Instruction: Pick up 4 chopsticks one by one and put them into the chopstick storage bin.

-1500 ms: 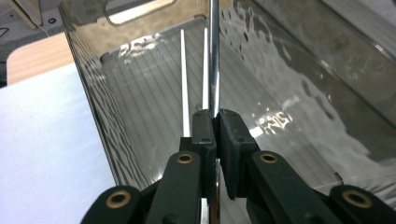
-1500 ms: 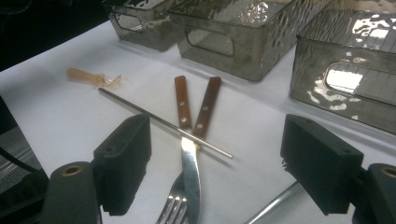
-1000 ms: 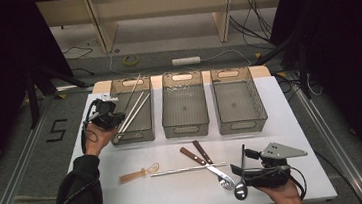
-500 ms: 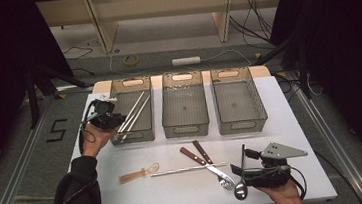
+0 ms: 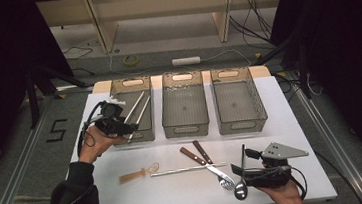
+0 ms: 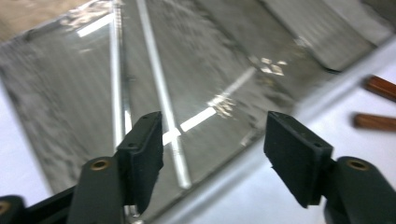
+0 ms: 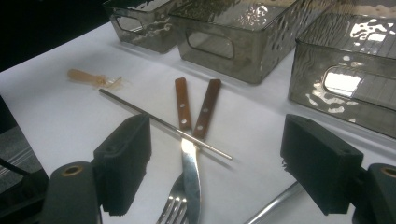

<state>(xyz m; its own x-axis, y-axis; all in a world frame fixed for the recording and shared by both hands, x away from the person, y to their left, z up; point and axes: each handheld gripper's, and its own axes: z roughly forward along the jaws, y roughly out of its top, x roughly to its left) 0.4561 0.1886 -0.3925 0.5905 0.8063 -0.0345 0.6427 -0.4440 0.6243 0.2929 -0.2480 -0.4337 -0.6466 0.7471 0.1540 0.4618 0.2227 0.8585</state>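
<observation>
A: Largest item on record?

B: The white table (image 5: 128, 197), carrying three clear bins in a row along its far side.

A: The bins, in order?

B: The left bin (image 5: 118, 95) holds two metal chopsticks (image 5: 138, 108), lying side by side at a slant; they show again as pale rods in the left gripper view (image 6: 161, 93). The middle bin (image 5: 186, 126) and the right bin (image 5: 236, 124) stand beside it.

A: The tools?

B: The left gripper (image 5: 119, 127), held in a hand at the near left corner of the left bin, has just been opening its jaws; they stand wide with nothing between them, above the chopsticks' near ends. The right gripper (image 5: 243, 169), at the table's near right, has jaws spread wide and clamps nothing.

A: Loose cutlery?

B: On the table in front of the bins: a knife (image 7: 186, 140) and a fork (image 7: 198, 135), both with brown wooden handles, a single chopstick (image 7: 159, 122) laid across them, and a spoon (image 5: 240, 189) just below the right gripper.

A: Smallest?

B: A small amber plastic piece (image 5: 138, 174), left of the single chopstick.
</observation>
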